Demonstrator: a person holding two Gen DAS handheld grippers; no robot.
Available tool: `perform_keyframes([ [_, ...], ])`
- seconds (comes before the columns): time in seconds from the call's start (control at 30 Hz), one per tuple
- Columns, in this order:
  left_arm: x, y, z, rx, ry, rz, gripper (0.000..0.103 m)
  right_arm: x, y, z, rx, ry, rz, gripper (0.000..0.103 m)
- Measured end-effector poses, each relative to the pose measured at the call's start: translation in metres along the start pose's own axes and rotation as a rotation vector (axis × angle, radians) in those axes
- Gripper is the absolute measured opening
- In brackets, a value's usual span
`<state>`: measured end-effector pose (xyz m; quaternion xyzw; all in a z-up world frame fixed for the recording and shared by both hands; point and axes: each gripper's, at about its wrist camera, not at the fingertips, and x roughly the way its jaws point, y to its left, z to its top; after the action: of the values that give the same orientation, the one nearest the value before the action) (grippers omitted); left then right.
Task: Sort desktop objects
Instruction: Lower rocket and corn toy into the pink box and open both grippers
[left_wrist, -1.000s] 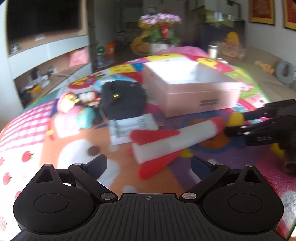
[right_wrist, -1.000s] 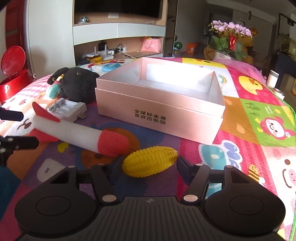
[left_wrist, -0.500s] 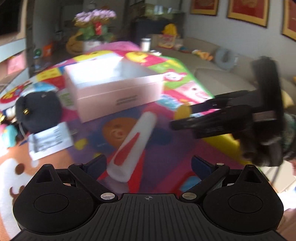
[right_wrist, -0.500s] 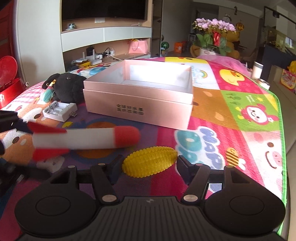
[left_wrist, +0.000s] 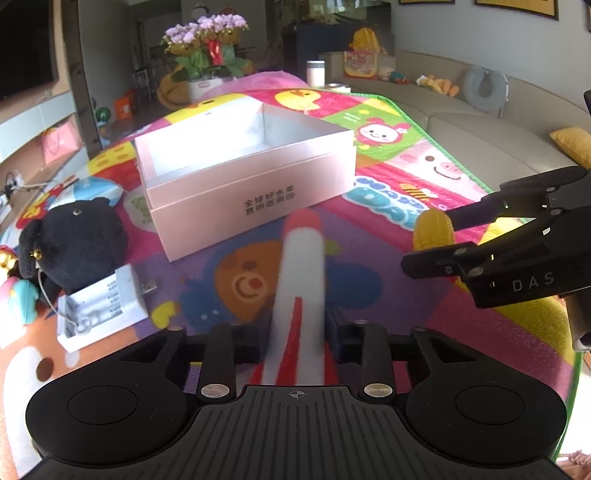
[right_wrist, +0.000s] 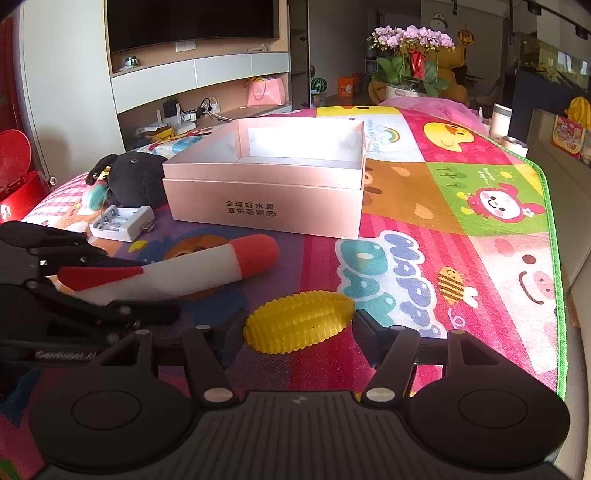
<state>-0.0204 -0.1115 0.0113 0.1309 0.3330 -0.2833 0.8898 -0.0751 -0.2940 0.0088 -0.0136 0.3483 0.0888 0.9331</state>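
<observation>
Rocket (left_wrist: 301, 291), white foam with a red nose and red fins, sits pinched at its tail between the fingers of my left gripper (left_wrist: 295, 332), nose aimed at twelve o'clock toward the box (left_wrist: 251, 192); the nose stops just short of the box's printed front wall. From the right wrist view I see the same rocket (right_wrist: 177, 269) lying low over the mat (right_wrist: 480, 229), tail at nine o'clock in the left gripper (right_wrist: 122, 284), nose at three. My right gripper (right_wrist: 299, 328) is clamped on the corn (right_wrist: 299, 321), a yellow ribbed toy held crosswise, one finger on each end. In the left view the corn (left_wrist: 432, 229) shows at two o'clock between the right gripper's (left_wrist: 428, 240) fingers. The box is pink, open and looks empty inside. At nine o'clock of it lies a black plush (left_wrist: 81, 240), and just below that a white charger (left_wrist: 103, 310) with a USB plug, both on the mat. Behind the mat stand potted orchids (right_wrist: 410, 59) at twelve o'clock and a sofa (left_wrist: 480, 122) at two.
</observation>
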Motion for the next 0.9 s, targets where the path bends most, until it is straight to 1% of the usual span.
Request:
perform_keyframes([
  [0.1, -0.022, -0.008, -0.004, 0.019, -0.035, 0.016, 0.034, -0.009, 0.007, 0.001, -0.022, 0.002, 0.009, 0.063],
  [0.2, -0.055, -0.011, -0.006, 0.016, -0.091, 0.023, 0.034, -0.028, 0.014, 0.002, -0.061, -0.024, 0.021, 0.063],
  [0.27, -0.077, -0.011, -0.001, 0.009, -0.142, 0.041, 0.034, -0.045, 0.018, 0.005, -0.088, -0.057, 0.028, 0.063],
  [0.33, -0.093, -0.007, 0.010, 0.004, -0.199, 0.060, 0.034, -0.065, 0.022, 0.010, -0.109, -0.109, 0.032, 0.063],
  [0.4, -0.102, -0.001, 0.031, -0.005, -0.254, 0.065, 0.034, -0.083, 0.024, 0.018, -0.121, -0.175, 0.031, 0.063],
  [0.47, -0.101, 0.007, 0.057, -0.012, -0.298, 0.062, 0.034, -0.096, 0.027, 0.031, -0.134, -0.242, 0.018, 0.063],
  [0.53, -0.091, 0.020, 0.089, -0.018, -0.333, 0.070, 0.034, -0.101, 0.028, 0.048, -0.157, -0.316, -0.001, 0.063],
  [0.57, -0.083, 0.029, 0.107, -0.036, -0.343, 0.074, 0.035, -0.100, 0.029, 0.057, -0.172, -0.345, -0.014, 0.063],
  [0.6, -0.074, 0.039, 0.125, -0.064, -0.337, 0.061, 0.035, -0.095, 0.029, 0.067, -0.184, -0.366, -0.027, 0.063],
  [0.63, -0.063, 0.051, 0.142, -0.100, -0.322, 0.033, 0.041, -0.087, 0.029, 0.080, -0.190, -0.379, -0.036, 0.063],
  [0.67, -0.054, 0.062, 0.155, -0.135, -0.310, 0.016, 0.055, -0.077, 0.028, 0.092, -0.195, -0.387, -0.039, 0.063],
  [0.7, -0.047, 0.071, 0.164, -0.165, -0.305, 0.025, 0.063, -0.065, 0.027, 0.103, -0.203, -0.399, -0.042, 0.063],
  [0.73, -0.041, 0.079, 0.168, -0.184, -0.305, 0.054, 0.075, -0.052, 0.026, 0.115, -0.210, -0.408, -0.047, 0.063],
  [0.77, -0.040, 0.085, 0.167, -0.197, -0.306, 0.085, 0.081, -0.038, 0.025, 0.124, -0.218, -0.405, -0.049, 0.067],
  [0.8, -0.041, 0.092, 0.161, -0.211, -0.306, 0.110, 0.084, -0.021, 0.024, 0.135, -0.220, -0.384, -0.061, 0.075],
  [0.87, -0.047, 0.099, 0.135, -0.230, -0.291, 0.148, 0.097, 0.006, 0.020, 0.145, -0.185, -0.337, -0.097, 0.076],
  [0.9, -0.049, 0.100, 0.119, -0.225, -0.279, 0.174, 0.098, 0.013, 0.018, 0.145, -0.175, -0.320, -0.087, 0.076],
])
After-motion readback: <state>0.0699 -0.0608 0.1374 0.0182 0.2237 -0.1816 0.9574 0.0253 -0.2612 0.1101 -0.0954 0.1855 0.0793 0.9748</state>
